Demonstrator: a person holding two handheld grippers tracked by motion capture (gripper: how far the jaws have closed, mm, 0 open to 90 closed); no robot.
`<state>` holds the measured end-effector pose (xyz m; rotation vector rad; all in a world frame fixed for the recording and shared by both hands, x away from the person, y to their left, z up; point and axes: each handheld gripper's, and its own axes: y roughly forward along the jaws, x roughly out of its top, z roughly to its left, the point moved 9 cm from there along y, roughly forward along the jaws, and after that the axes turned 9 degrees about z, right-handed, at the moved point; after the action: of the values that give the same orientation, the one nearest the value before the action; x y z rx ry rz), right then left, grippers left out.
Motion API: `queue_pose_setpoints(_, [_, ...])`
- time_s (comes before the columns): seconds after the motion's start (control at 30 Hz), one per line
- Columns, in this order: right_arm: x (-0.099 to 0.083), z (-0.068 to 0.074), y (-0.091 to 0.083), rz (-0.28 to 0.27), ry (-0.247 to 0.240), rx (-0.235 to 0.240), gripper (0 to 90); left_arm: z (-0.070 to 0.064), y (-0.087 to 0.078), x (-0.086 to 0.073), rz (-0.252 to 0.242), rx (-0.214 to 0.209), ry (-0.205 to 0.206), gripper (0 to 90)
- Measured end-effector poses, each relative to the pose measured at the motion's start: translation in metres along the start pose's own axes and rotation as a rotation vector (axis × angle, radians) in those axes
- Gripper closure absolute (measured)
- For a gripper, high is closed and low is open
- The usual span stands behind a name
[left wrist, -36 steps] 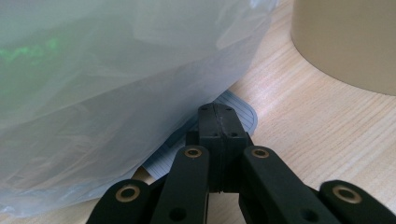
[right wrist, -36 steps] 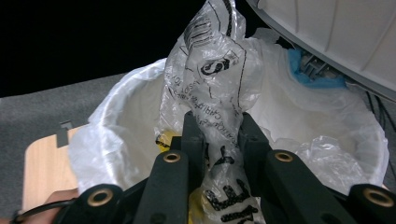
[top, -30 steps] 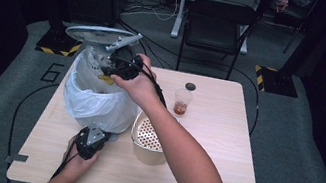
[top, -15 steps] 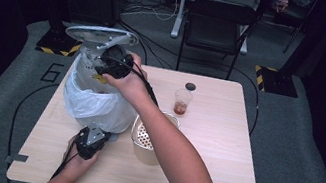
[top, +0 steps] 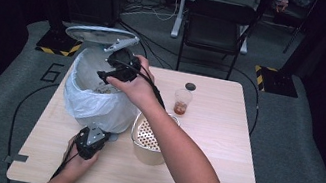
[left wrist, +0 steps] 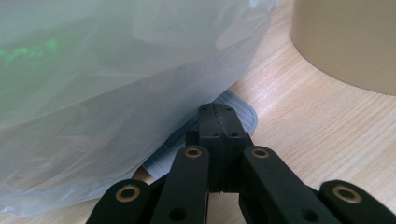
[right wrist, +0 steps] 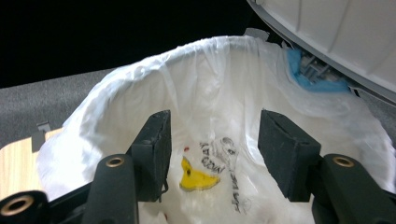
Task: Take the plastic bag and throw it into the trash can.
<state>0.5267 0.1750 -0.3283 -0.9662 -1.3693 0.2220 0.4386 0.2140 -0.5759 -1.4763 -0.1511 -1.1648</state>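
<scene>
Our right tongs (right wrist: 212, 144) hang wide open, empty, over the white plastic-lined bin (top: 94, 97) (lid raised) near the counter's (top: 222, 147) far-left corner; our left tongs (left wrist: 217, 123) press shut on its grey ribbed pedal (left wrist: 240, 112).

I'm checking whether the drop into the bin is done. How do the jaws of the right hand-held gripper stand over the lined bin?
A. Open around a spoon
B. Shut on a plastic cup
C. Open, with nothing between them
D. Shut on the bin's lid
C: in the right gripper view the right hand-held gripper has its jaws wide apart, with the white bin liner showing between them.
</scene>
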Motion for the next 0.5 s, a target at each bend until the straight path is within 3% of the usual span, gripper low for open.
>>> queue_pose_setpoints(0.17, [-0.011,0.001,-0.020,0.012,-0.002,0.009,46.4,0.000,0.000,0.000,-0.001,0.000,0.000,90.0])
queue_pose_setpoints(0.37, [-0.029,-0.002,-0.049,0.008,-0.012,-0.022,46.4,0.000,0.000,0.000,-0.002,-0.001,-0.002,90.0])
queue_pose_setpoints(0.5, [-0.044,-0.010,-0.063,-0.002,0.001,-0.022,53.9,0.000,0.000,0.000,-0.004,0.002,0.000,90.0])
